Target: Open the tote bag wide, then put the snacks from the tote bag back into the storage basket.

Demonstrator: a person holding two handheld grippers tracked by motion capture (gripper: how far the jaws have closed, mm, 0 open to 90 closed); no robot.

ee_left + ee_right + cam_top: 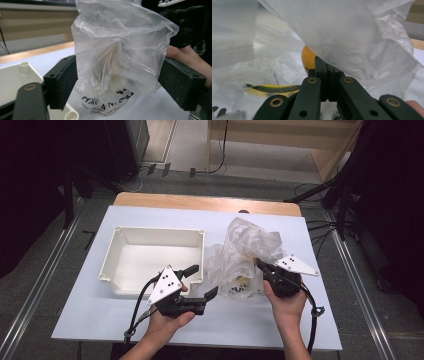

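Right gripper point(262, 266) clamped on plastic bag point(245, 252), holding it upright; left gripper point(202, 282) released, jaws straddling bag to regrip.

Tabletop point(90, 315): carries the tray and the bag side by side.
Tray point(150, 251): left half, just left of the bag.
Bag point(245, 255): right of centre, standing up.
Left gripper point(202, 282): before the tray's front right corner, pointing at the bag.
Right gripper point(261, 266): at the bag's right side, fingers point(325, 68) in its folds.
Round fruit point(308, 58): inside the bag, just beyond the right gripper.
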